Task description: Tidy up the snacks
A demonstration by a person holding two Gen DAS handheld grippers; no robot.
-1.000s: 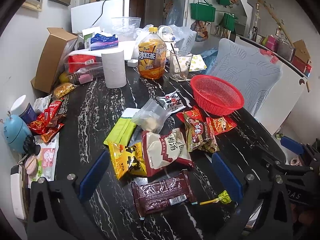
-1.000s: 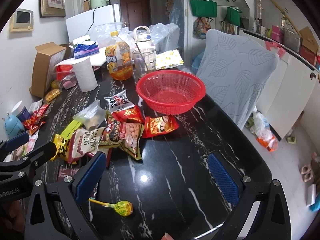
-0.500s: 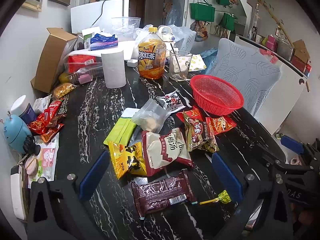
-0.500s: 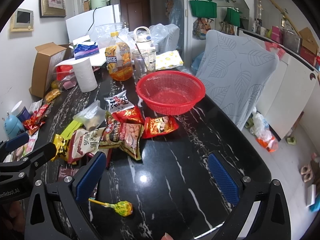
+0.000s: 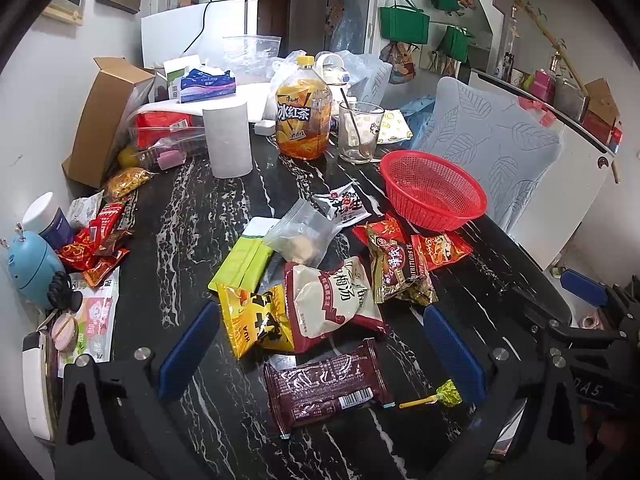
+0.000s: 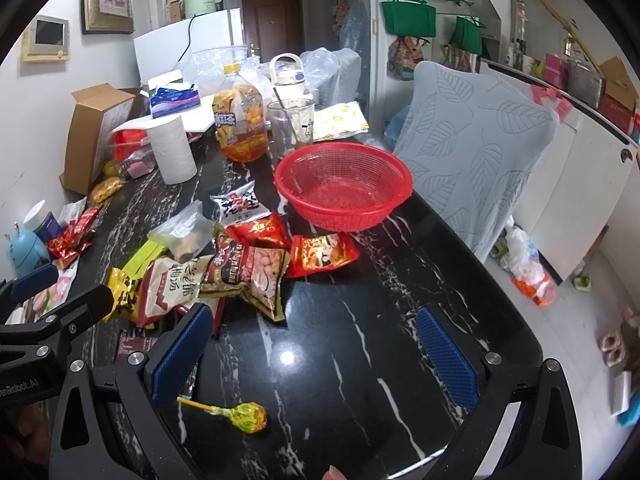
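Note:
Several snack packets lie heaped on the black marble table (image 5: 192,240): a brown chocolate bar (image 5: 326,390), a yellow packet (image 5: 256,320), a white and red pouch (image 5: 332,300), a peanut bag (image 6: 248,276) and red packets (image 6: 320,254). An empty red basket (image 6: 344,188) stands behind them. A yellow-green lollipop (image 6: 244,416) lies near the front edge. My left gripper (image 5: 320,352) is open just above the chocolate bar. My right gripper (image 6: 312,356) is open over bare table, the lollipop near its left finger.
A tea bottle (image 5: 304,120), a glass (image 5: 360,132), a paper roll (image 5: 228,140) and a cardboard box (image 5: 100,120) crowd the table's far end. More wrappers (image 5: 96,244) and a blue gadget (image 5: 32,268) line the left edge. A covered chair (image 6: 472,168) stands right of the table.

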